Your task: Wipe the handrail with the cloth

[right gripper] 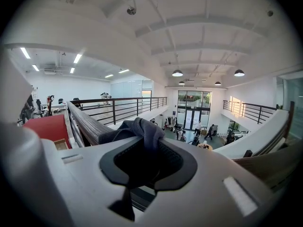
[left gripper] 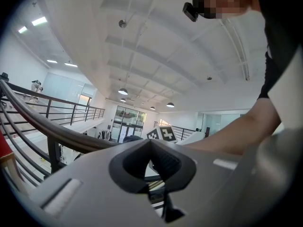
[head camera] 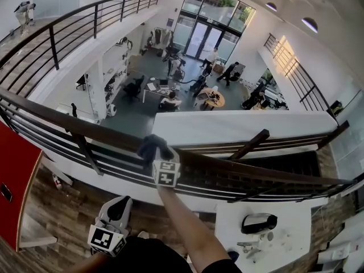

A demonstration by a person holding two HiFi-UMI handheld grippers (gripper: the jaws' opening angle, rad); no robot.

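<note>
Right gripper [right gripper: 144, 143]: jaws clamped on a bunched dark grey-blue cloth [right gripper: 140, 128]. In the head view this gripper [head camera: 157, 156] is reached forward on an outstretched bare forearm [head camera: 185, 226], its marker cube facing up.
Cloth: pressed on top of the dark wooden handrail [head camera: 68, 122]. It lies between two slanted black posts, one [head camera: 86, 152] to the left and one [head camera: 249, 145] to the right, and a fold rises above the jaw tips.
Handrail: a long curved top rail over thin black horizontal bars, running from the left edge of the head view to the right edge. The right gripper view shows its wood grain [right gripper: 84, 119] leading away to the left of the cloth.
Left gripper [left gripper: 151, 148]: jaws together with nothing between them. In the head view it [head camera: 118, 205] is held low by the person's body, well apart from the handrail.
Near side: dark plank floor [head camera: 62, 209], a red panel [head camera: 14, 178] at the left, and a white table [head camera: 284, 249] at the lower right carrying a black object [head camera: 259, 222].
Beyond the rail: a lower floor [head camera: 136, 110] with desks and people, and tall glass doors [head camera: 205, 36] at the far end.
</note>
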